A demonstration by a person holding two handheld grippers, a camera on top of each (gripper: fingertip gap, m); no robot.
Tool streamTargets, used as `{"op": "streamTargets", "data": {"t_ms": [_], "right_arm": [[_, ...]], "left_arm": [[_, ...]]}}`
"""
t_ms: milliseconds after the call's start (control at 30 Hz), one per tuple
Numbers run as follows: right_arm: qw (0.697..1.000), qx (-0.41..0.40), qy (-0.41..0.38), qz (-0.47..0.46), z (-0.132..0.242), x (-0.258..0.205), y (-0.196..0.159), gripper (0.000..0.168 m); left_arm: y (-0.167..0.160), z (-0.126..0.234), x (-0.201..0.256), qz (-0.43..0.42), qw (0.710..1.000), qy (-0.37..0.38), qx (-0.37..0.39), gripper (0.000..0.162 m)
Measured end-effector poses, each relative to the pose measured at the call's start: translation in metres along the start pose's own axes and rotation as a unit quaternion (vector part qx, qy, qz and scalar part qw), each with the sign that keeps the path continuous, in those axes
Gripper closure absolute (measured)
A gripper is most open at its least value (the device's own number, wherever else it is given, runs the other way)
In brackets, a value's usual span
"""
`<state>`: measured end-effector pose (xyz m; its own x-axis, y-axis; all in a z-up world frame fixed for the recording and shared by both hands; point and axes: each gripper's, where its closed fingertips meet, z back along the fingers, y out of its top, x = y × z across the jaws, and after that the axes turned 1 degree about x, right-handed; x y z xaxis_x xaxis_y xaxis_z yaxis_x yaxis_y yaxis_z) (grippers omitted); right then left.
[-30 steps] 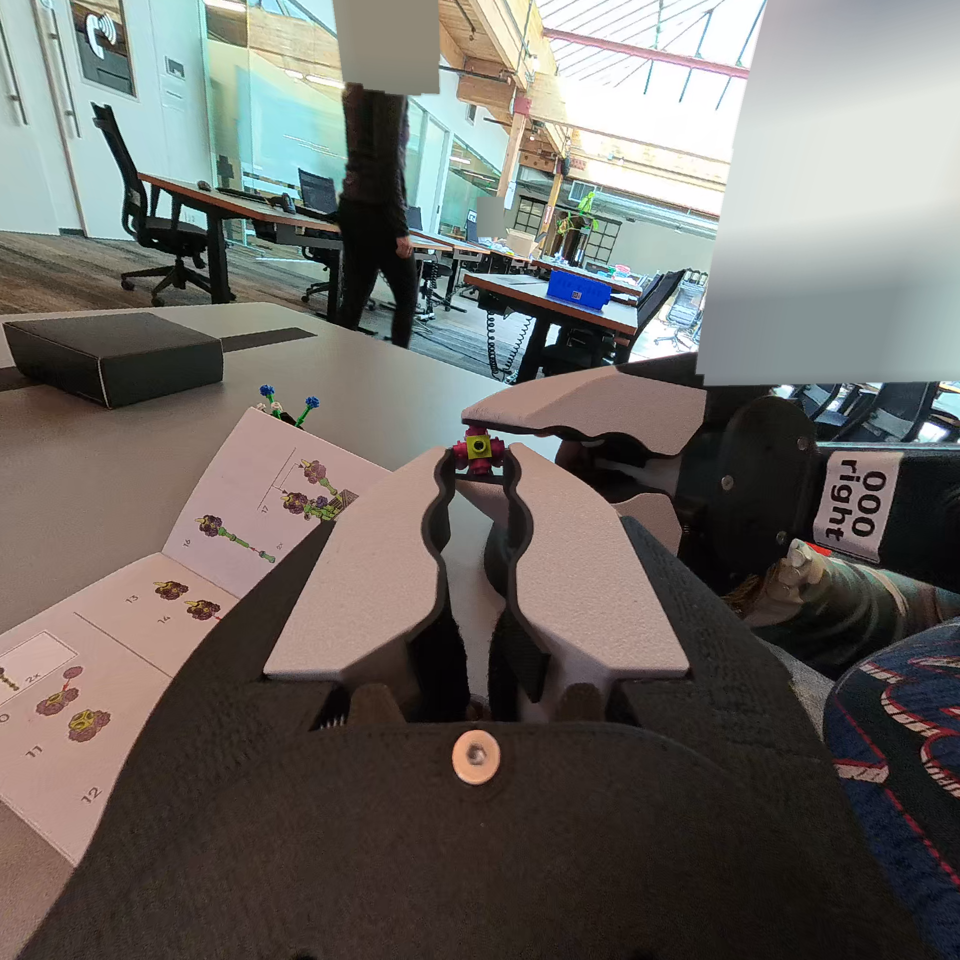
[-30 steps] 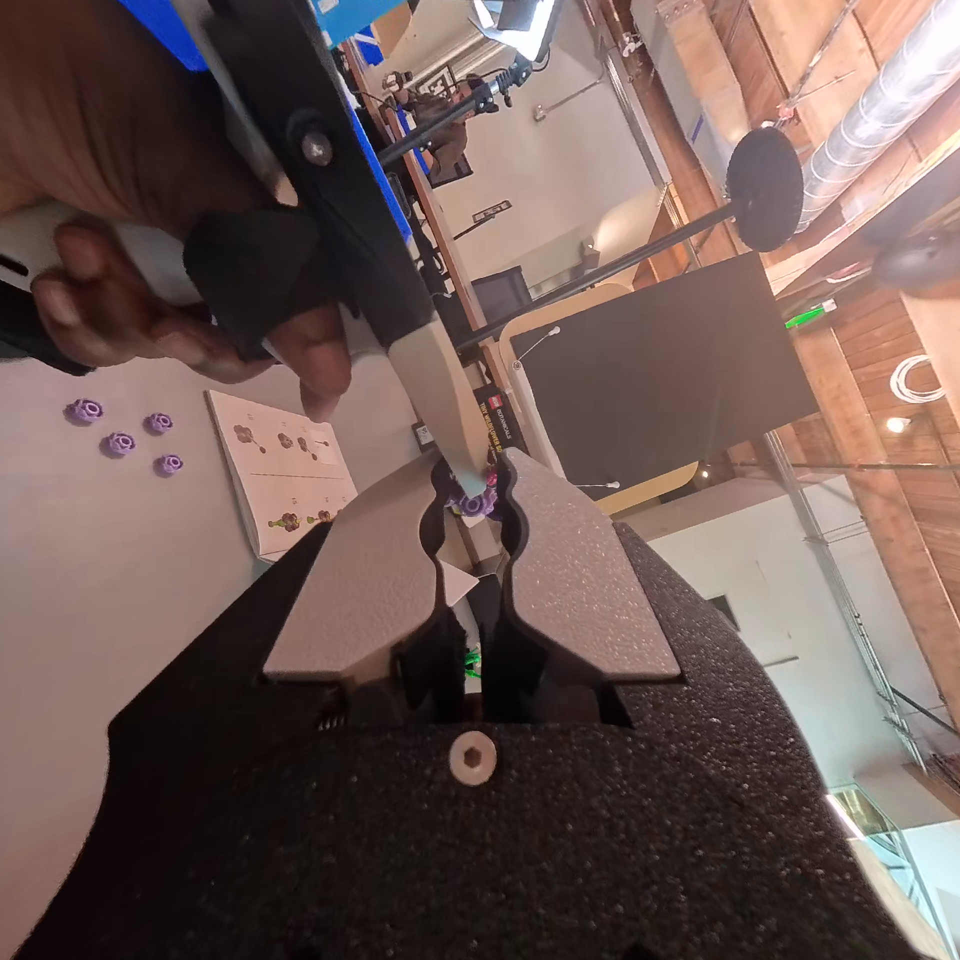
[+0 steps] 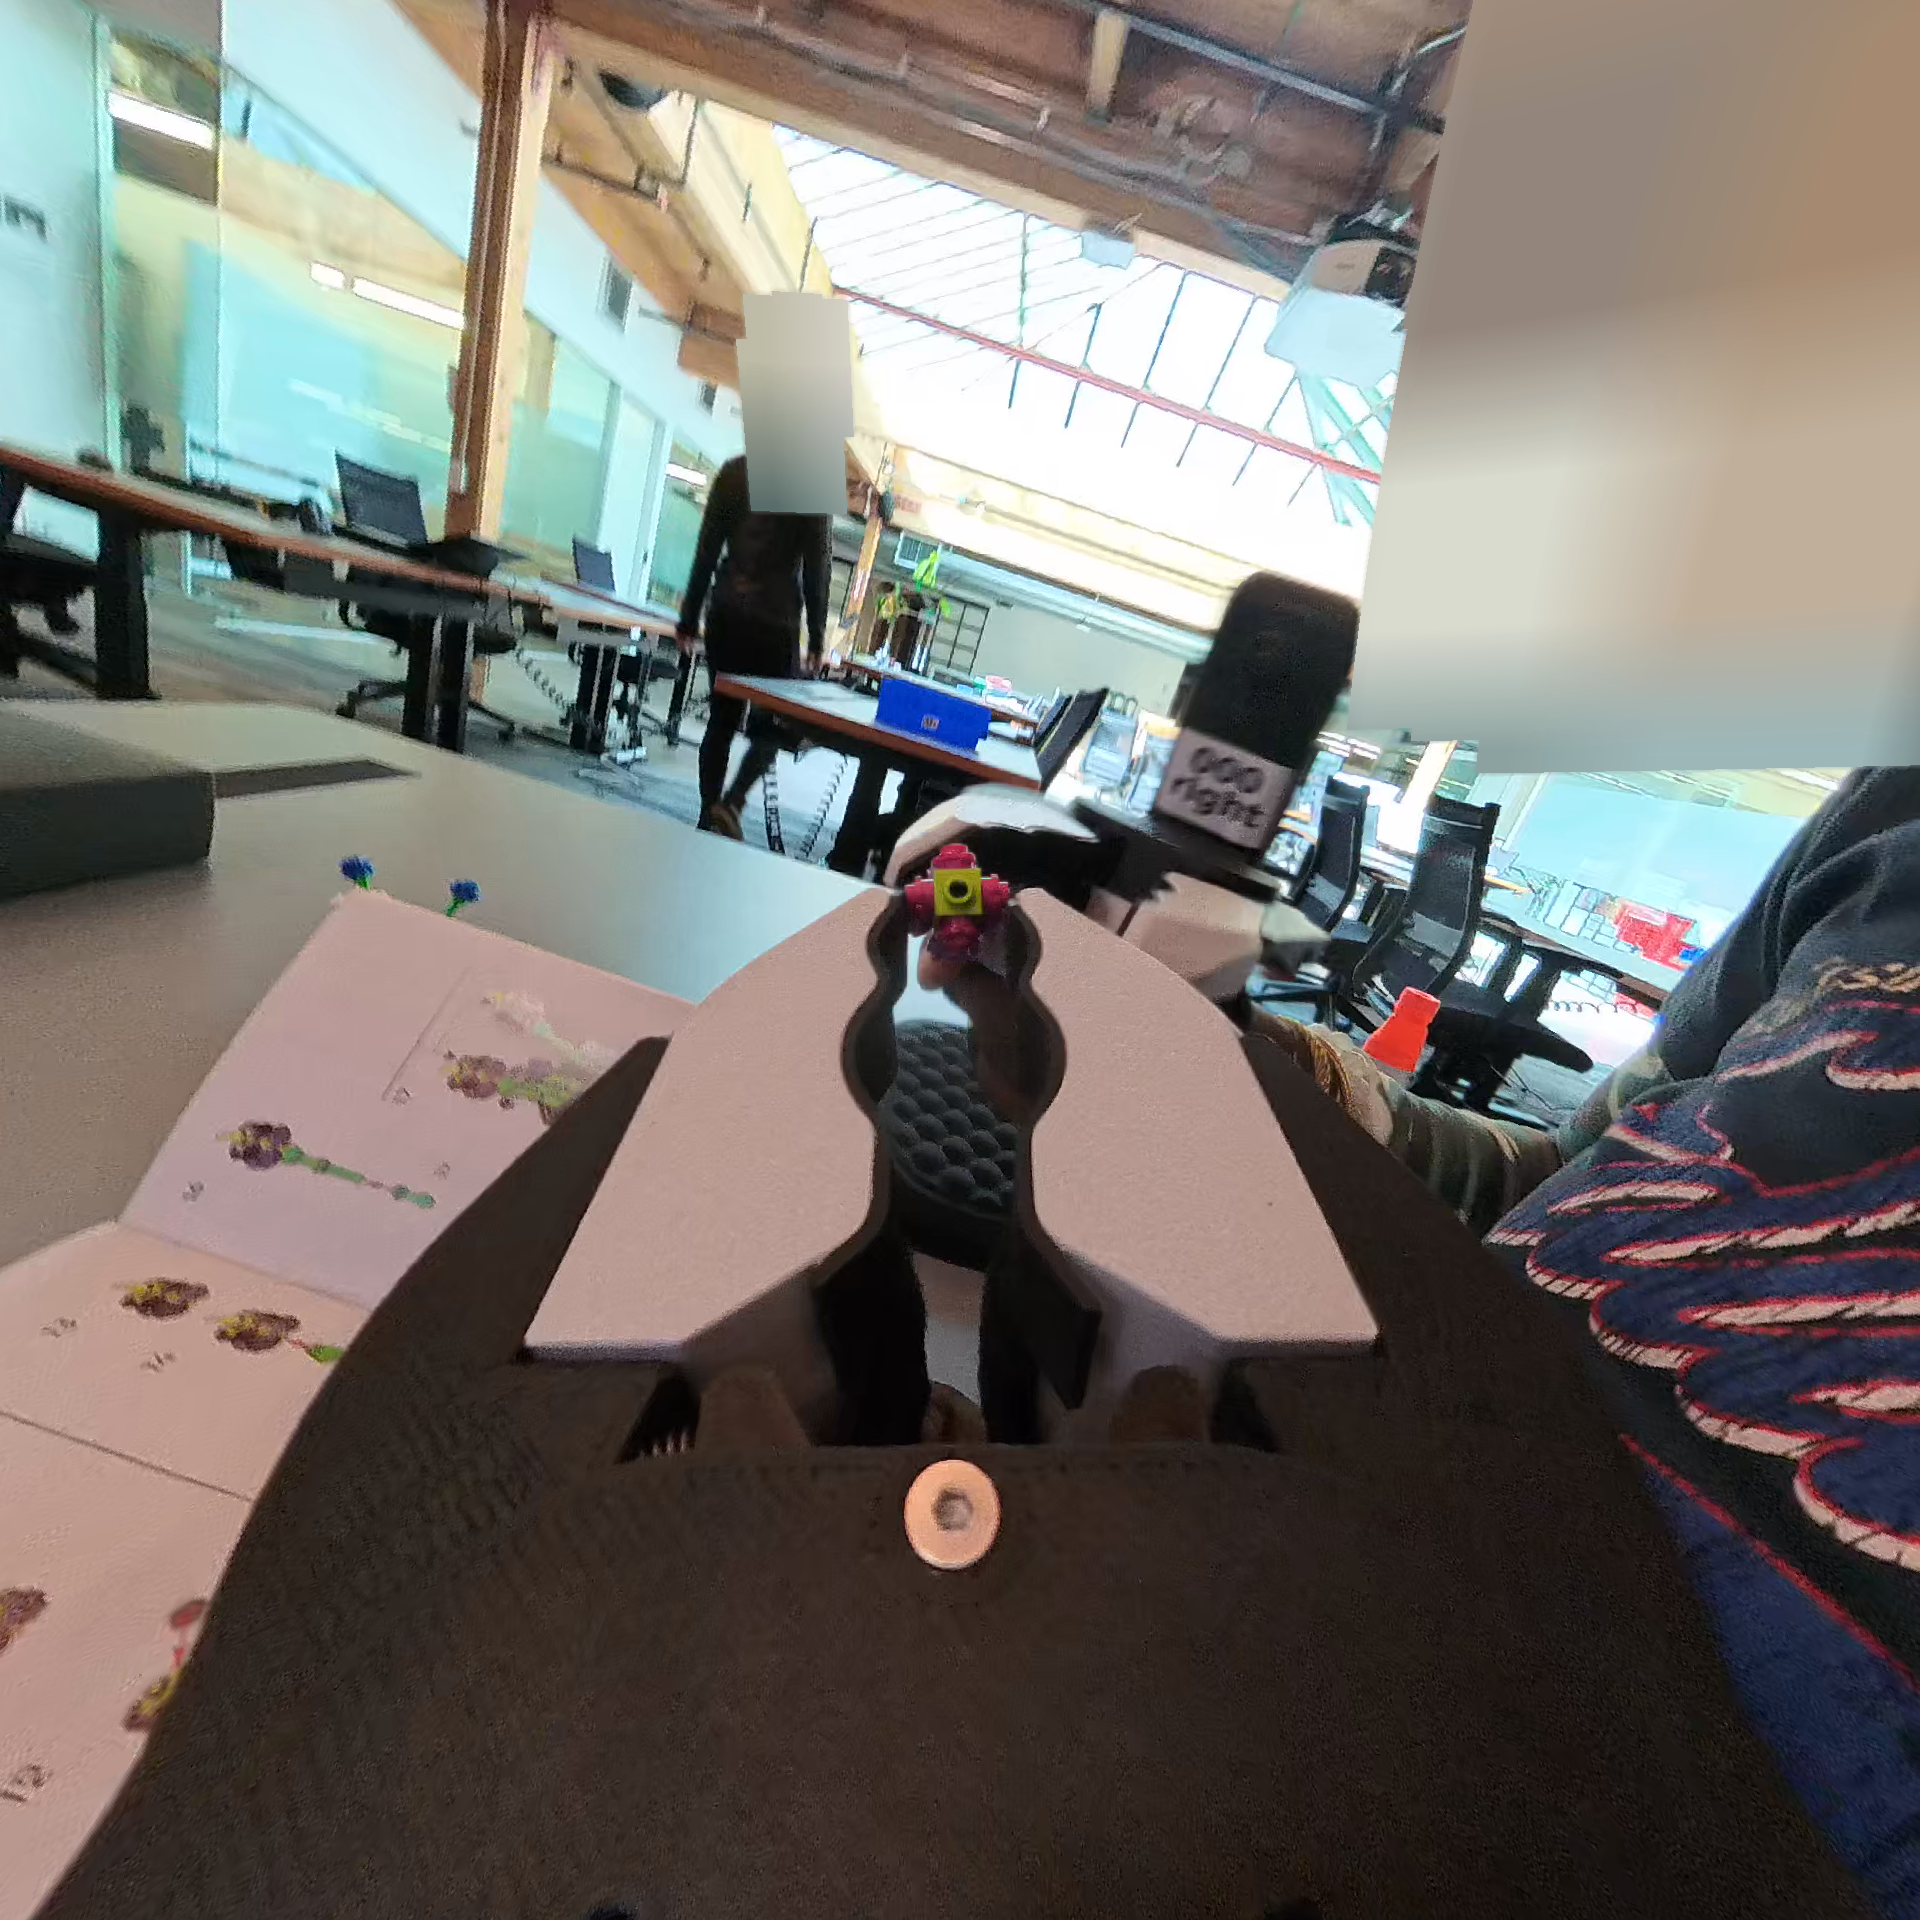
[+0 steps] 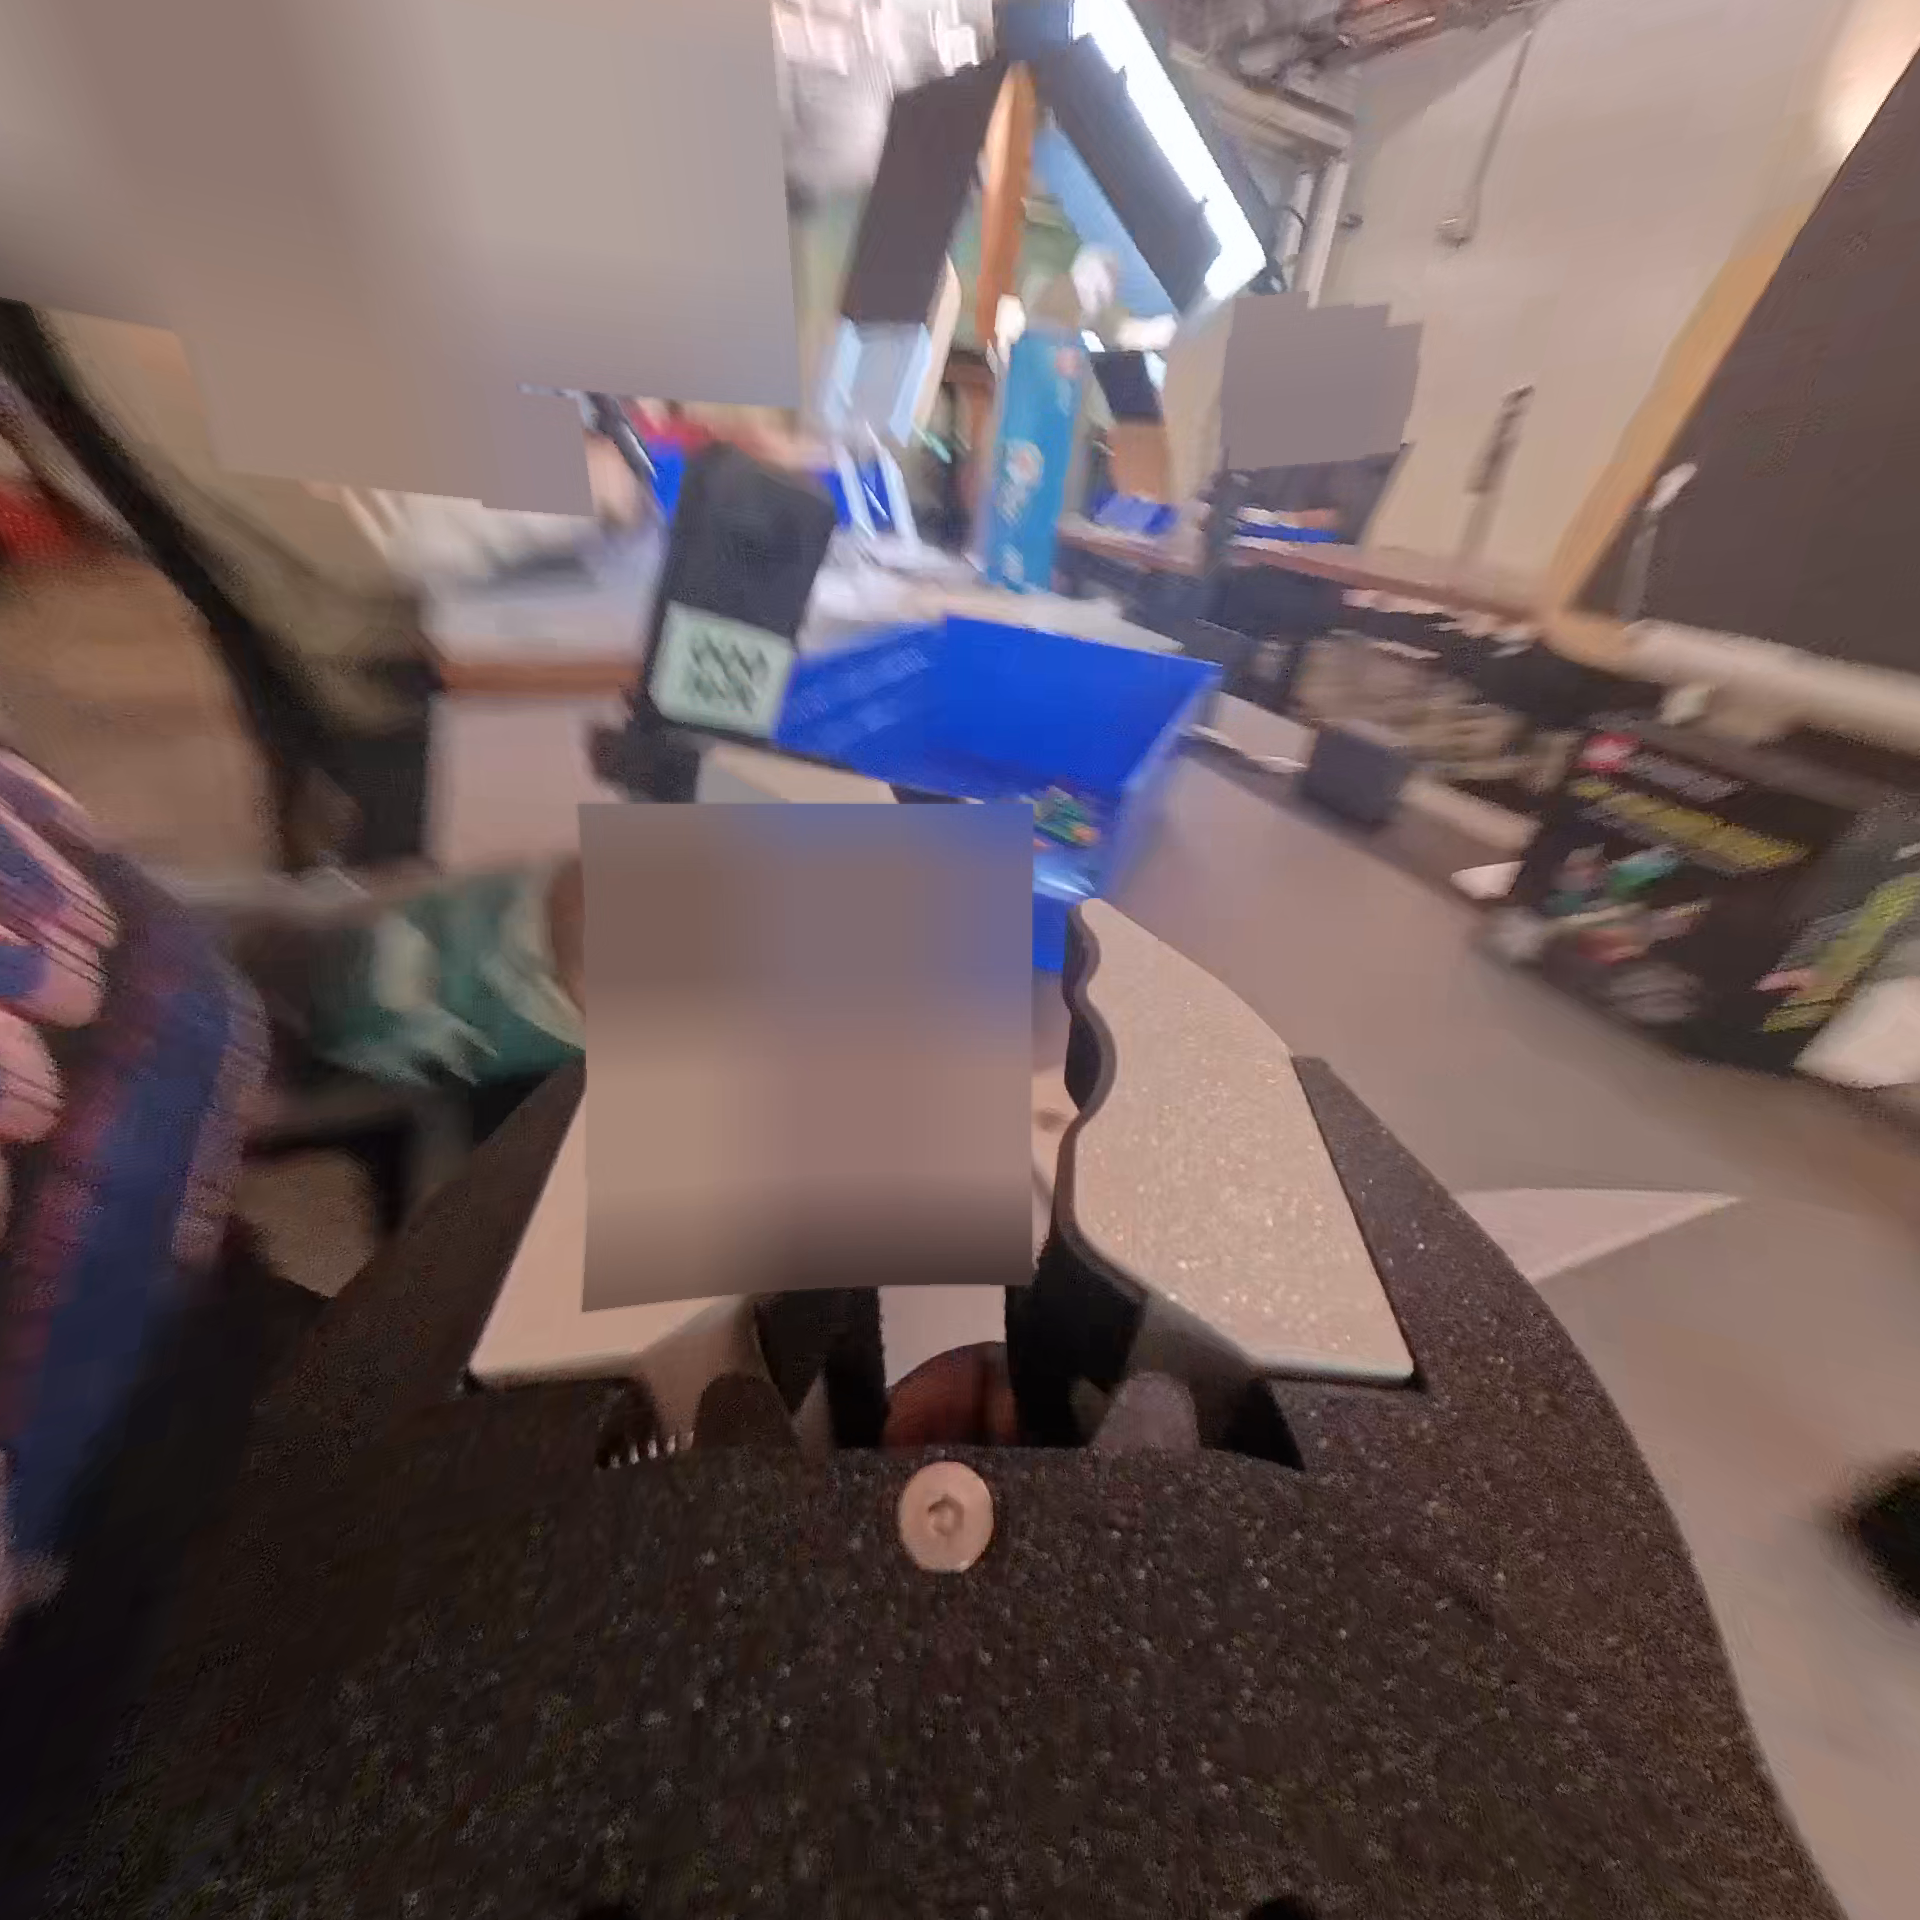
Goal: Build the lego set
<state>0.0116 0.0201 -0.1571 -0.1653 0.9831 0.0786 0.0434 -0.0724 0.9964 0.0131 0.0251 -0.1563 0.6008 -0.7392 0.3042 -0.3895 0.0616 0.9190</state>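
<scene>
Right gripper (image 3: 1060,873) label: white sticker with dark writing on its black body.
Instruction booklet (image 3: 312,1143): small step numbers beside the pictures, too blurred to read.
Left gripper's (image 4: 727,582) sticker: a code pattern.

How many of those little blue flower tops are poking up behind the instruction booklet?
2. One blue flower top stands past the instruction booklet at its far left corner; the second is just right of it. The booklet's raised edge hides their stems, and maybe more flowers.
</scene>
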Motion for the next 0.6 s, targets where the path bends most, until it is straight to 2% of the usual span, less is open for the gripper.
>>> {"op": "streamTargets", "data": {"t_ms": [33,100,167,300,600], "right_arm": [[0.996,0.036,0.031,-0.076,0.003,-0.001,0.007,0.125],[0.967,0.113,0.094,-0.210,0.011,-0.002,0.022,0.132],[0.942,0.145,0.116,-0.279,0.013,0.002,0.023,0.134],[0.946,0.126,0.115,-0.277,0.002,-0.004,0.012,0.133],[0.941,0.135,0.122,-0.286,-0.008,-0.006,0.008,0.149]], "left_arm": [[0.003,0.002,0.001,-0.011,1.000,-0.005,0.011,0.144],[0.008,0.006,0.002,-0.027,0.999,-0.017,0.031,0.144],[0.012,0.009,0.006,-0.025,0.998,-0.035,0.050,0.144],[0.010,0.009,0.007,-0.021,0.997,-0.042,0.057,0.144],[0.005,0.007,0.012,-0.023,0.997,-0.059,0.048,0.144]]}}
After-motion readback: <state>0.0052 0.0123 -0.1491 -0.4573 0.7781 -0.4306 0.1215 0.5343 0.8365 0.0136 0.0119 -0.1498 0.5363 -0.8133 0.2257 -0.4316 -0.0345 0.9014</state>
